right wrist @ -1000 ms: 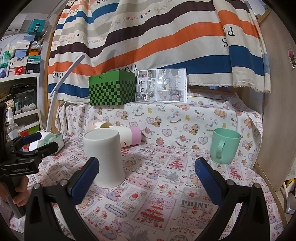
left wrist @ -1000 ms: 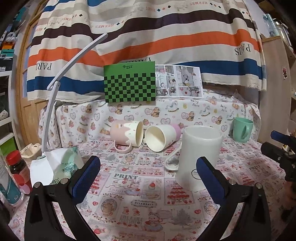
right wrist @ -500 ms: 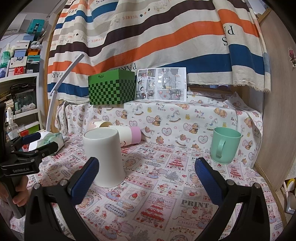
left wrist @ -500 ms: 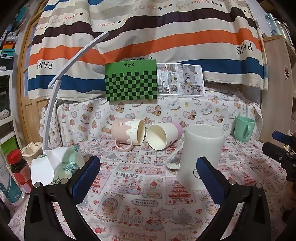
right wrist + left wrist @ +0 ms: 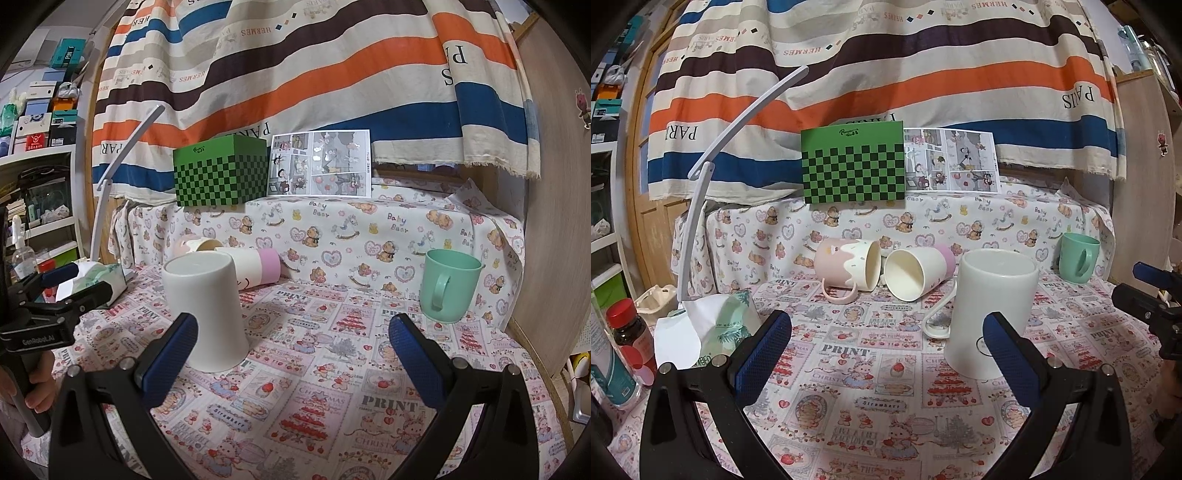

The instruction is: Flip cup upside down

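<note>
A tall white cup stands upside down on the printed tablecloth; it also shows in the right wrist view. A green mug stands upright at the right. A pink mug and a white-and-pink cup lie on their sides behind. My left gripper is open and empty, close in front of the white cup. My right gripper is open and empty, between the white cup and the green mug.
A white desk lamp and a tissue pack stand at the left, with a red-capped bottle. A green checkered box and a comic sheet rest on the raised back ledge. A wooden panel bounds the right side.
The left wrist view has shifted slightly, with the scene a little lower in frame. Both grippers stay open and the cups have not moved.
</note>
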`<action>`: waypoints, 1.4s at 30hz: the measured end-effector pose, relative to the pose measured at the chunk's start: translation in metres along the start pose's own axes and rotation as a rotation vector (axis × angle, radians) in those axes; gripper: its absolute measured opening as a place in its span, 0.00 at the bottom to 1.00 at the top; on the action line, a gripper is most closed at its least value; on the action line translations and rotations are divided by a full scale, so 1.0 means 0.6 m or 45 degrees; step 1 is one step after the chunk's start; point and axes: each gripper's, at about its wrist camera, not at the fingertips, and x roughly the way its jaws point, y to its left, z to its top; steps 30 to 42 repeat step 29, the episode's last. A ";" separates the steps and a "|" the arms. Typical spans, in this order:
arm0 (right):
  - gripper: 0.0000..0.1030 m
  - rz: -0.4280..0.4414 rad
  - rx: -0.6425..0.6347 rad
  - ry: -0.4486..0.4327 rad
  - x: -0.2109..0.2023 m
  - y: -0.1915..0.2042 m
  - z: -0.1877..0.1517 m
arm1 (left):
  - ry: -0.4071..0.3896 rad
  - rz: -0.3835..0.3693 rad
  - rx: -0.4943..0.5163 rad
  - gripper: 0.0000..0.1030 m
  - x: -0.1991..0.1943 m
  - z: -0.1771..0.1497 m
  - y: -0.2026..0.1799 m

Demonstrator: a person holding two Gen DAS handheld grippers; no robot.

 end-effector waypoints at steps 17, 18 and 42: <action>1.00 0.001 0.000 0.002 0.000 0.000 0.000 | 0.002 0.010 -0.001 1.00 0.000 0.002 0.004; 1.00 0.001 0.001 0.000 0.000 0.000 0.000 | 0.003 0.011 -0.001 1.00 0.001 0.002 0.004; 1.00 0.002 0.001 0.004 0.001 0.000 0.000 | 0.004 0.012 -0.002 1.00 0.003 0.003 0.006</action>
